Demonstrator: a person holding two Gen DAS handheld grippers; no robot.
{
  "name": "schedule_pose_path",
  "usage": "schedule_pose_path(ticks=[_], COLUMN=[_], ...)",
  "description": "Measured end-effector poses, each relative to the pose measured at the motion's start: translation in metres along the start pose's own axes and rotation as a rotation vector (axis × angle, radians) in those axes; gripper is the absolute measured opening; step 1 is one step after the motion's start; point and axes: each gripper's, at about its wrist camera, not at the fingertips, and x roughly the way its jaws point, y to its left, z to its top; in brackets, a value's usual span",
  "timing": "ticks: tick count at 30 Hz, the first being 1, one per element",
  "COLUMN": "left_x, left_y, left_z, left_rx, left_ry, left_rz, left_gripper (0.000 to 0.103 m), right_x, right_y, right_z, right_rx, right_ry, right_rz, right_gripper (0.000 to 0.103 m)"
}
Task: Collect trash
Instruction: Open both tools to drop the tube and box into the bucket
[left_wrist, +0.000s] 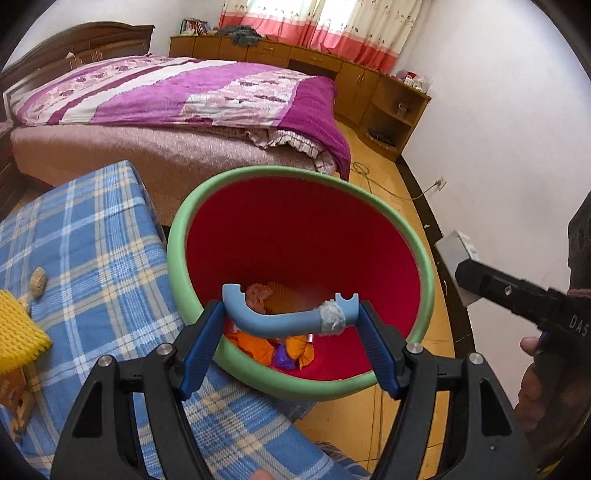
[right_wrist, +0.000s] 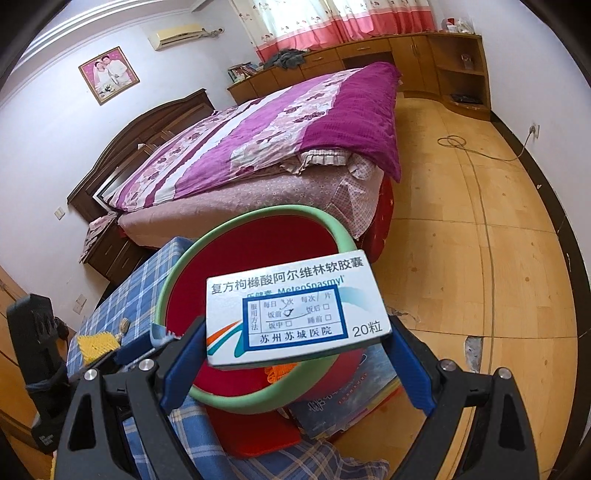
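A red bin with a green rim (left_wrist: 295, 173) stands tilted at the edge of the plaid-covered table, with crumpled orange and purple trash (left_wrist: 280, 350) at its bottom. My left gripper (left_wrist: 291, 314) is shut on a curved blue plastic piece (left_wrist: 258, 326) with a taped end, held over the bin's mouth. In the right wrist view my right gripper (right_wrist: 297, 325) is shut on a white medicine box (right_wrist: 295, 310), which hangs above the same bin's rim (right_wrist: 236, 225). The box (left_wrist: 460, 251) also shows at the right edge of the left wrist view.
The blue plaid tablecloth (left_wrist: 92, 240) carries a yellow knitted item (left_wrist: 18, 332) at the left. A book (right_wrist: 351, 391) lies beneath the bin. Behind it is a bed with a purple blanket (left_wrist: 184, 96). A cable (right_wrist: 476, 192) runs across the wooden floor.
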Motion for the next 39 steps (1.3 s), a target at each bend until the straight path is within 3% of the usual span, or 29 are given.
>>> schedule_pose_path(ticks=[8,16,21,26,39], left_x=[-0.006,-0.028,-0.045,-0.054,-0.081], left_y=[0.008,0.033,0.044,0.053,0.064], left_z=[0.002,-0.005,-0.016,-0.026,-0.041], left_rx=[0.023,-0.083,-0.118,-0.168,-0.17], left_ry=[-0.037,-0.017,-0.041,-0.049,-0.075], left_rz=[0.018,0.016,0.053,0.07,0.13], left_gripper=[0.079,0.079,0.079,0.079,0.079], right_x=[0.019,0.035,0.042,0.039,0.02], right_y=[0.008,0.029,0.045,0.052,0.056], right_z=[0.006,0.0,-0.007,-0.006,-0.02], right_rx=[0.014,-0.039,-0.095,-0.12,-0.081], right_ry=[0.03,0.064,0.078,0.049,0.007], right_rz=[-0.01,-0.028,0.008,0.025,0.092], right_gripper=[0.093,0.095,0.095,0.103,0.103])
